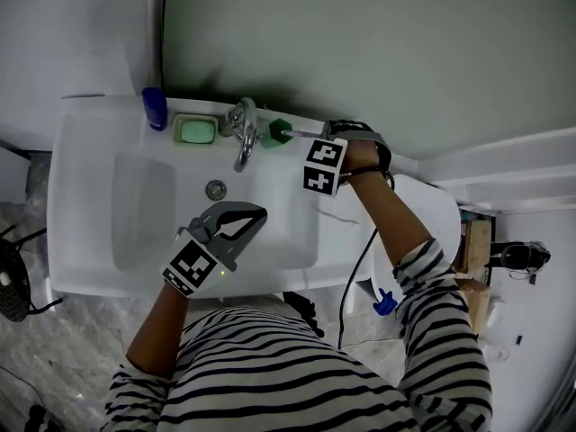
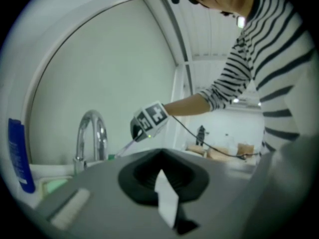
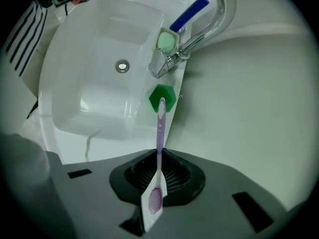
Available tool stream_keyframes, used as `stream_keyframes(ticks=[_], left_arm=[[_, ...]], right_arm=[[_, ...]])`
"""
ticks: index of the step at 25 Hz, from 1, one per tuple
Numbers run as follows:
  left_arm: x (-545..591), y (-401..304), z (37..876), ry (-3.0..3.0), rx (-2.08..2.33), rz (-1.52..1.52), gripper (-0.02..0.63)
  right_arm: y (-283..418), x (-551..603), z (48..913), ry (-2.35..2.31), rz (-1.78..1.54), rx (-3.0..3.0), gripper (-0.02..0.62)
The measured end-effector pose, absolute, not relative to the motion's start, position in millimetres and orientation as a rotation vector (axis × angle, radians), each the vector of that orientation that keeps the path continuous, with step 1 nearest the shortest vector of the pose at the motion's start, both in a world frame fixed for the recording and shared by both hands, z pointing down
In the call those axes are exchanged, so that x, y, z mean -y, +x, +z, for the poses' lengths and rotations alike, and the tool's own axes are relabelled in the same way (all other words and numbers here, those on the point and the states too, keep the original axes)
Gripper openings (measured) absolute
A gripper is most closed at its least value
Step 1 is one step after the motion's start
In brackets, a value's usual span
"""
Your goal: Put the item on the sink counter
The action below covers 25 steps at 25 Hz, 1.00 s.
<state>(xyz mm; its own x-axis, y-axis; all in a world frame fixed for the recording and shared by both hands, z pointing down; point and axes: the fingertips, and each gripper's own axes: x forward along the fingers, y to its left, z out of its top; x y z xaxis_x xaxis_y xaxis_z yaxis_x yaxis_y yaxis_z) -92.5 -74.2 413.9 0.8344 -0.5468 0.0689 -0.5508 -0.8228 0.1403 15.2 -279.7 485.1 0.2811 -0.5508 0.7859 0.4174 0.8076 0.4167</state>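
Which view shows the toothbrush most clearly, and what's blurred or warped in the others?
Right gripper view: toothbrush sharp and evenly lit, though fisheye bends the sink rim. Left gripper view: soft throughout, dark corners, faucet hazy. Head view: toothbrush only a thin sliver by the green holder.

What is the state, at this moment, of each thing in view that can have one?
Toothbrush: held by the right gripper, far tip at the green cup.
Right gripper: shut on the toothbrush.
Left gripper: shut, empty, over the basin.
Faucet: no water seen.
Soap: lying in its dish.
Blue bottle: upright.
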Motion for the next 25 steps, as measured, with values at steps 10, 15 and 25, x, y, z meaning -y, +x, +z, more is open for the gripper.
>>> stream_keyframes(ticks=[10,15,25], left_arm=[[74,-98,413,2.858,0.868,0.009,0.006],[76,-100,416,2.845,0.879,0.008,0.006],[83,-93,419,2.836,0.864,0.009,0.006]], right_arm=[[-17,300,501,-0.046,-0.833,0.929,0.031],[-22,303,511,-0.093,-0.846,0.914,0.031],[-41,303,523,-0.126,-0.788,1.025,0.144]])
